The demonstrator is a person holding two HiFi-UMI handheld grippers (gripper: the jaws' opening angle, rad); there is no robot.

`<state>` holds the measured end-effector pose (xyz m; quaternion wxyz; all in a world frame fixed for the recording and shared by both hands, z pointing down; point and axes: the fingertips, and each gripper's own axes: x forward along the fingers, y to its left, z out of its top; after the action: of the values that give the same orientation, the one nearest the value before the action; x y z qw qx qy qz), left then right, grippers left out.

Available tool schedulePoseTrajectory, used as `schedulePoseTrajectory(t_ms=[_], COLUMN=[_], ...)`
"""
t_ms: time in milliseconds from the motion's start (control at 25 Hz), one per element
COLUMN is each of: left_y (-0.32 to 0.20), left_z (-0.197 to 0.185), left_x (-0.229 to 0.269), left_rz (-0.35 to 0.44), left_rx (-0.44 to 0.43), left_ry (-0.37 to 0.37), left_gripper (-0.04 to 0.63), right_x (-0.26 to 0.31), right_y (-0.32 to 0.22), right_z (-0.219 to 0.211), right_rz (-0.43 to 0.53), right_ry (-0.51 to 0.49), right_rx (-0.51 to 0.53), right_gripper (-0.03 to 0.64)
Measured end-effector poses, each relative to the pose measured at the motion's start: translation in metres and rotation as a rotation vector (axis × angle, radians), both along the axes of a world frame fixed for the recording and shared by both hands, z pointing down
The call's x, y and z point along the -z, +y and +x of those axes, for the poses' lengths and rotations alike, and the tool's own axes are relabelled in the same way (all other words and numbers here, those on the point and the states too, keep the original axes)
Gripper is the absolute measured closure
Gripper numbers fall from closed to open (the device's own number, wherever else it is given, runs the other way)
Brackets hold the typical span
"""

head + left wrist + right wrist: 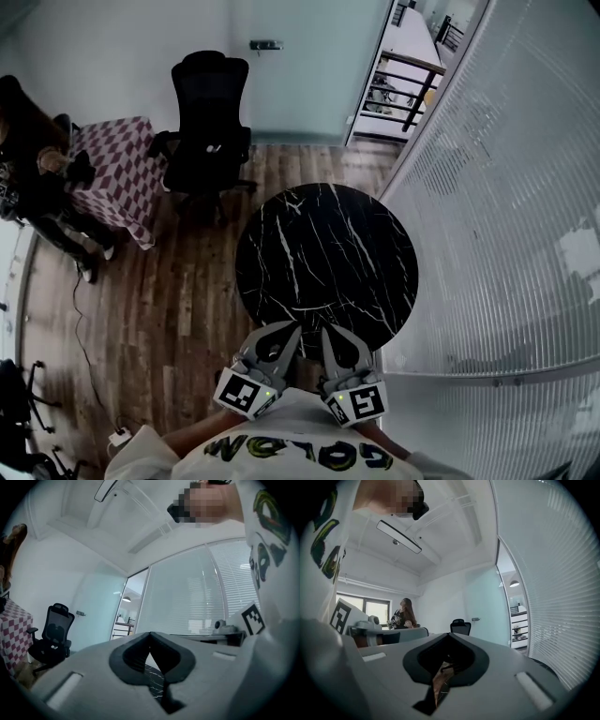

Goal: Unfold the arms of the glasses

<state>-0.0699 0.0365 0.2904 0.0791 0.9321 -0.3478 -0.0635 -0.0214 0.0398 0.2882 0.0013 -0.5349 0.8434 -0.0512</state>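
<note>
No glasses visible in any view, neither on the round black marble desk (pixel 323 248) nor in either gripper. Probably light, thin-framed and fragile at the hinges, with slippery lenses. Best pinched at the frame's front near one hinge, then eased open by an arm's tip, gently. Left gripper (pixel 289 328) and right gripper (pixel 331 332) both closed on nothing, level and side by side at the desk's near edge, close against the person's white shirt (pixel 281 450). Beyond the desk, a black office chair (pixel 208 112) on wood floor (pixel 159 309).
</note>
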Motion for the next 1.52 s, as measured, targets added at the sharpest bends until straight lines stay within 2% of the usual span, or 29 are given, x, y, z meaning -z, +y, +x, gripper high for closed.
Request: schedulePoseTrajectory(t_ms=[400, 800, 1120, 1520], left_y=[-0.041, -0.050, -0.051, -0.058], left_z=[-0.005, 0.017, 0.042, 0.069], left_x=[-0.008, -0.012, 0.003, -0.017], left_rz=[-0.002, -0.017, -0.002, -0.078], left_rx=[-0.042, -0.071, -0.042, -0.051], left_ry=[-0.005, -0.017, -0.002, -0.042], left_gripper=[0.591, 0.591, 0.591, 0.591], right_x=[-0.009, -0.011, -0.005, -0.021], right_y=[-0.042, -0.055, -0.055, -0.061], right_z=[-0.004, 0.015, 0.041, 0.066], right_rz=[-0.011, -0.024, -0.016, -0.085], right_ry=[-0.005, -0.006, 0.011, 0.019], right_rx=[-0.047, -0.065, -0.046, -0.042], right_gripper=[0.614, 0.615, 0.615, 0.614])
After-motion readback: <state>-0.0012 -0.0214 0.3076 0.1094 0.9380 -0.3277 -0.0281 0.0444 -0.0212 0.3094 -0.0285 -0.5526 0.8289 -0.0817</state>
